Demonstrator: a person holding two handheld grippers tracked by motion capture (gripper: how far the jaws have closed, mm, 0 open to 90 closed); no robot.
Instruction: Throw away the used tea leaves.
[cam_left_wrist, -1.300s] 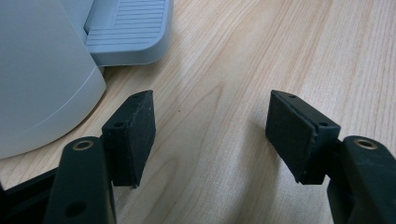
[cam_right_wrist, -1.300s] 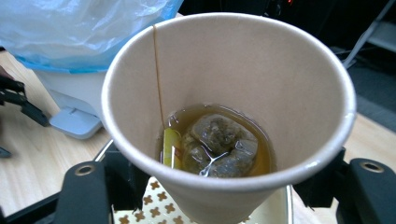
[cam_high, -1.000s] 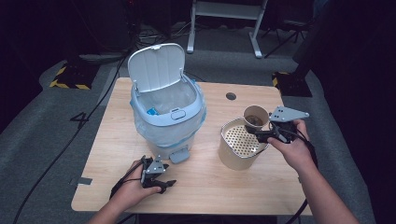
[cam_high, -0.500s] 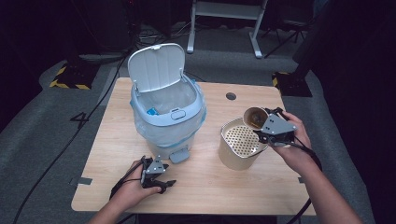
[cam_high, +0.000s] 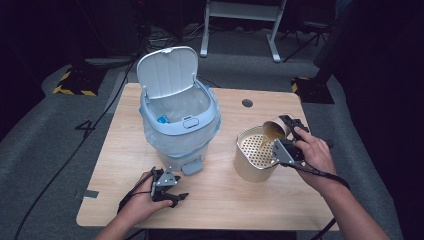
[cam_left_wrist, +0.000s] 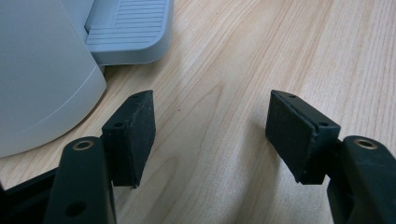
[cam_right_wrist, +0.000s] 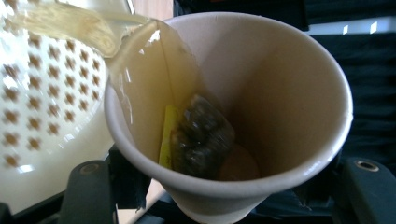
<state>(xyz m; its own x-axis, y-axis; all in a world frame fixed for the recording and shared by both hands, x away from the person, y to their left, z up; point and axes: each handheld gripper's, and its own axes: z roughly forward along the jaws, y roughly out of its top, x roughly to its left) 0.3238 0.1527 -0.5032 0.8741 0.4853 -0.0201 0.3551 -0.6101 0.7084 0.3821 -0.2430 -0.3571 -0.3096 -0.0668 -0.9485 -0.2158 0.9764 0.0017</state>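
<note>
From above, your right claw (cam_high: 281, 141) grips a paper cup (cam_high: 274, 130) tipped on its side over the perforated cream strainer basket (cam_high: 254, 161), and a brown stream of tea (cam_high: 263, 139) runs from the cup's lip into it. The basket stands on the right half of the wooden tabletop (cam_high: 225, 200), well apart from the pale blue pedal bin (cam_high: 180, 127), whose lid (cam_high: 167, 71) is raised. Your left claw (cam_high: 170, 192) rests low on the near edge of the tabletop, just in front of the bin's pedal (cam_high: 191, 167).

The left claw view settles what the high view leaves small: the two black pads (cam_left_wrist: 133, 133) stand spread apart with nothing but bare wood between them, the grey pedal (cam_left_wrist: 126, 28) and the bin's curved wall (cam_left_wrist: 39, 79) off to the upper left.

The right claw view looks straight into the cup (cam_right_wrist: 261, 93), clamped between the jaws at the bottom. It alone reveals a dark, sodden teabag (cam_right_wrist: 201, 135) with a yellow tag (cam_right_wrist: 166, 135) lying inside, while the tea (cam_right_wrist: 144, 74) sheets over the rim towards the basket's holes (cam_right_wrist: 46, 93).
</note>
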